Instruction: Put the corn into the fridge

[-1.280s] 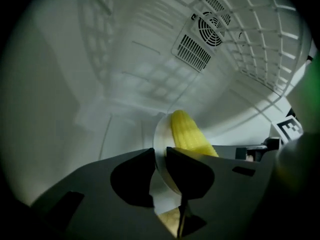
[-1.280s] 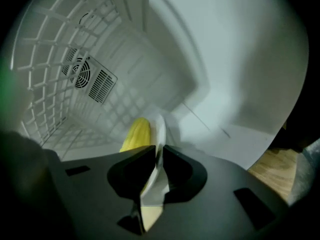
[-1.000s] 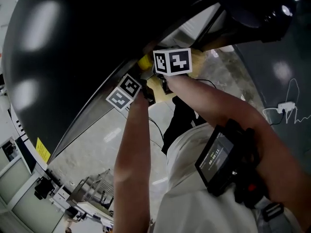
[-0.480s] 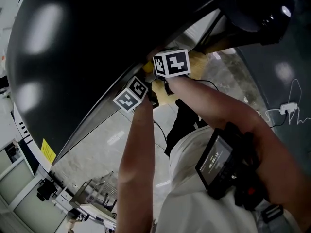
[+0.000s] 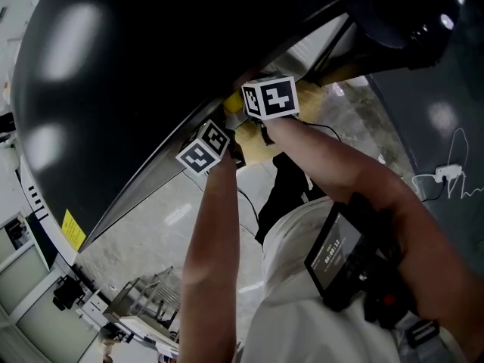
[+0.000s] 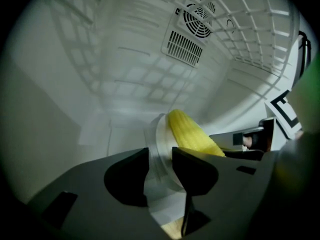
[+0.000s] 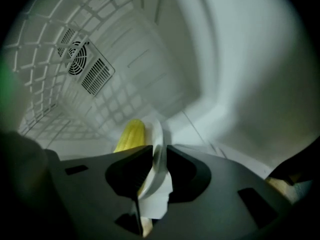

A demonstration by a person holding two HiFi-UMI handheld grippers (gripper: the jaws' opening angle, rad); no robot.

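A yellow corn cob (image 6: 190,134) lies on a white plate (image 6: 156,134) inside the fridge. My left gripper (image 6: 160,156) has just been opening its jaws. The plate's rim still sits between them, with the pads loose around it. In the right gripper view the same corn (image 7: 131,135) and plate (image 7: 158,129) show, and my right gripper (image 7: 159,156) is shut on the plate's other rim. In the head view only the marker cubes of the left gripper (image 5: 203,147) and the right gripper (image 5: 270,97) show. Their jaws are hidden behind the dark fridge door (image 5: 113,66).
The fridge's white back wall carries a round fan vent (image 6: 196,20) and a slotted grille (image 7: 97,76). A white wire shelf (image 6: 250,24) runs overhead. The right gripper's marker cube (image 6: 282,109) shows at the right of the left gripper view.
In the head view the left marker cube has rolled a little and shifted slightly right. The right cube has tilted slightly. Both arms stay where they were.
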